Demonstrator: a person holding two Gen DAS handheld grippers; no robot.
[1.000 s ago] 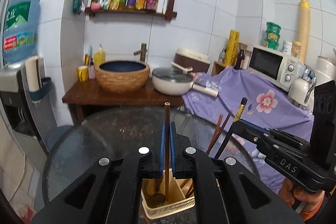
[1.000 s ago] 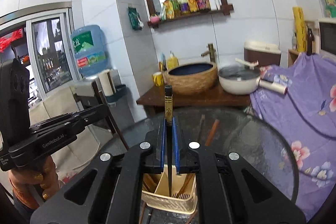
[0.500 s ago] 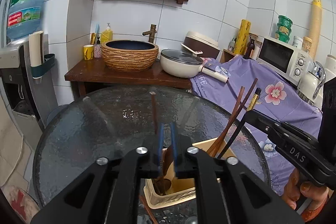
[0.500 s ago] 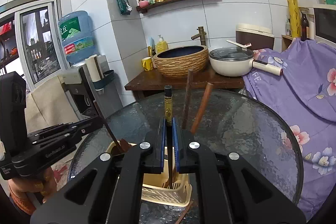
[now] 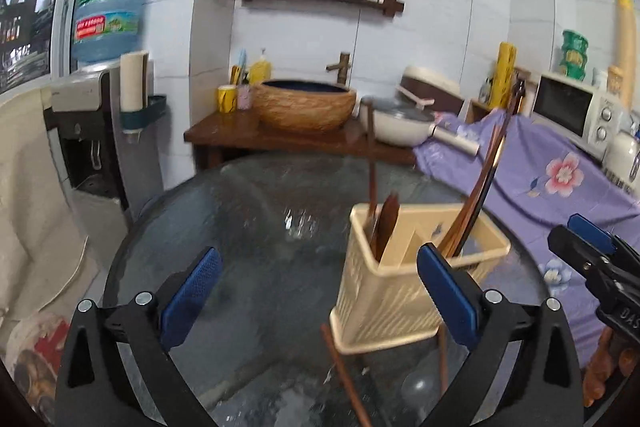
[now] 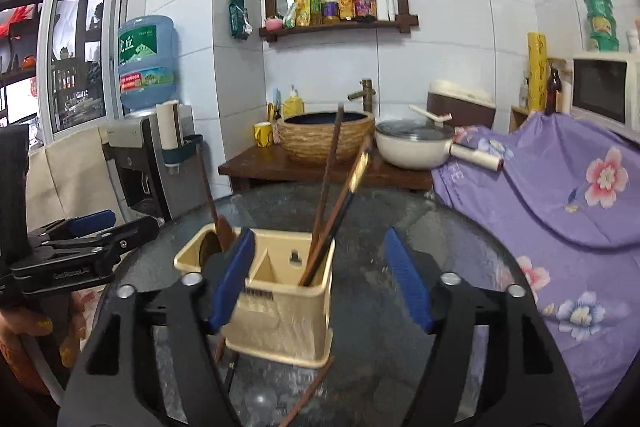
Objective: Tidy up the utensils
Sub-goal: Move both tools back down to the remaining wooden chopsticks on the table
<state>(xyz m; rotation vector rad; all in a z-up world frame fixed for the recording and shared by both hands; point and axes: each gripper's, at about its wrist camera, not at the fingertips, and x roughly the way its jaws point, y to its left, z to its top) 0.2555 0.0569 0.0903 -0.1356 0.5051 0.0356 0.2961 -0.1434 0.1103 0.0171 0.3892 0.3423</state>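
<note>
Two grippers are in view and both stand with fingers spread wide, holding nothing: the left gripper (image 5: pixel 318 285) on the near left of the glass table (image 5: pixel 248 211), the right gripper (image 6: pixel 322 277) straddling the holder's near right corner.

The cream utensil holder (image 6: pixel 280 311) stands upright near the table's middle. Its left compartment holds a dark wooden spoon (image 5: pixel 386 223); its right compartment holds several chopsticks (image 6: pixel 334 195), leaning toward the far right.

Loose chopsticks (image 5: pixel 346 373) lie on the glass at the holder's near foot, some partly under its base; their number cannot be told.

Risks, as judged:
- The holder looks light and its load leans to one side. A finger catching its rim on the next reach could tip it or slide it across the smooth glass.
- The loose sticks lie flat on a hard, slick surface. A pinch from above may skid off or send one rolling toward the near edge.
- A stick pulled from under the base could shift the holder.
- The two grippers work close together near the holder; a collision is possible.
</note>
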